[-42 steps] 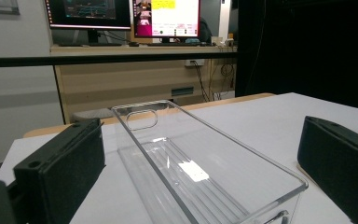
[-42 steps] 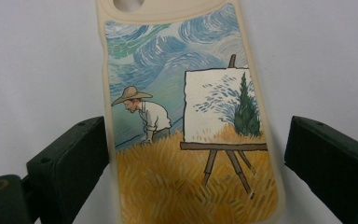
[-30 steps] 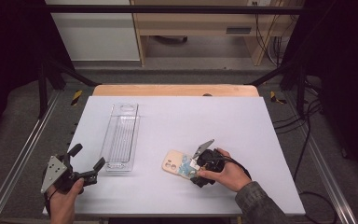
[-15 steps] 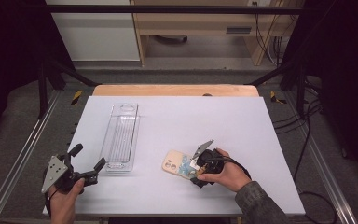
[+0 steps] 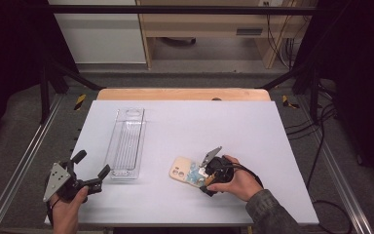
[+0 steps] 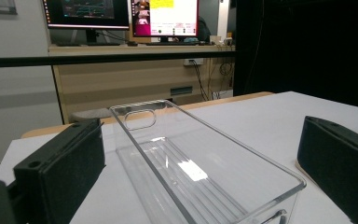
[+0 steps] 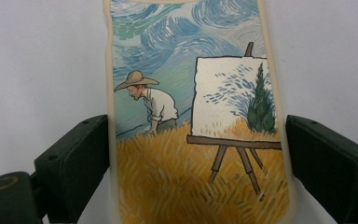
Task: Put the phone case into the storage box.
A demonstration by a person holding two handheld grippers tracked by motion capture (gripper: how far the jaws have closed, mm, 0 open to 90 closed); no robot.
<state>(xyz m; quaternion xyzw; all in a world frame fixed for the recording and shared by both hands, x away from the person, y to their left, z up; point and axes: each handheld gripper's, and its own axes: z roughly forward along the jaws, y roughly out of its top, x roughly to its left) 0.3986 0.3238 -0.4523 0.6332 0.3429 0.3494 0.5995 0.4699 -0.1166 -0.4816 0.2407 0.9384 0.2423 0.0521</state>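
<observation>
A phone case (image 5: 181,172) printed with a painter in a wheat field (image 7: 186,84) lies flat on the white table (image 5: 214,126), front and right of centre. My right gripper (image 5: 198,175) is low over its near end, and both jaws touch the case's long edges, shut on it. A clear plastic tray (image 5: 126,141) lies lengthwise on the left half of the table. My left gripper (image 5: 92,164) is held at the tray's near end, open, and its jaws frame the tray (image 6: 186,154) without touching it.
A wooden strip (image 5: 180,94) borders the table's far edge. Metal rails (image 5: 24,161) run along both sides. Behind the table stand a wooden bench and monitors (image 6: 121,14). Cables hang at the right (image 5: 316,136).
</observation>
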